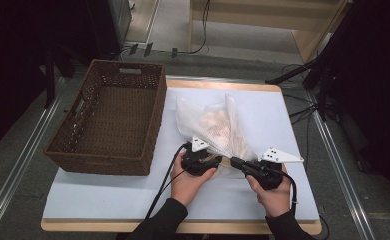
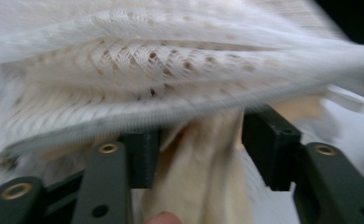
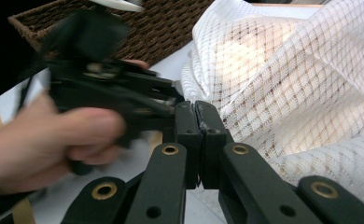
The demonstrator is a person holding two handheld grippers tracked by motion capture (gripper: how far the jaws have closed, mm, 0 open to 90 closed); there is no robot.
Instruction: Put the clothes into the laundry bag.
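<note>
Work in hand looks like getting a cream knit garment [image 1: 217, 125] into or out of a white mesh laundry bag [image 1: 205, 117]; I can't tell which direction. The bag sits on the white table [image 1: 108, 192], centre, just right of the wicker basket [image 1: 75, 107], with its near end at both grippers.

Left gripper [image 1: 205, 161]: jaws partly open in its own view, a fold of plain cream fabric [image 2: 203, 172] passing between them. The pads [image 2: 269, 140] stand off the cloth on the right side, so it isn't clamped; loose at best. Mesh and knit drape across just ahead of the jaws. A fingertip shows at the bottom edge.

Right gripper [image 1: 233, 161]: jaws pressed together in its own view. A thin sliver of something pale may sit in the seam, too small to confirm, so I can't tell whether it pinches the mesh edge. The tip sits right beside the bag's lower corner and near the left gripper [image 3: 110, 88], which is blurred there.

Progress, as a judgement: mid-task. Most of the knit lies inside the mesh, bunched and visible through it; one cream fold sits at the near end by the left jaws. The bag mouth isn't clearly visible, so no call on open or closed.

Containers:
- Mesh bag [image 3: 283, 79]: holds the knit garment, bulging, upper end raised in two peaks.
- Basket [image 3: 171, 28]: bare woven floor, nothing in it; bag not touching it as far as I can see.
</note>
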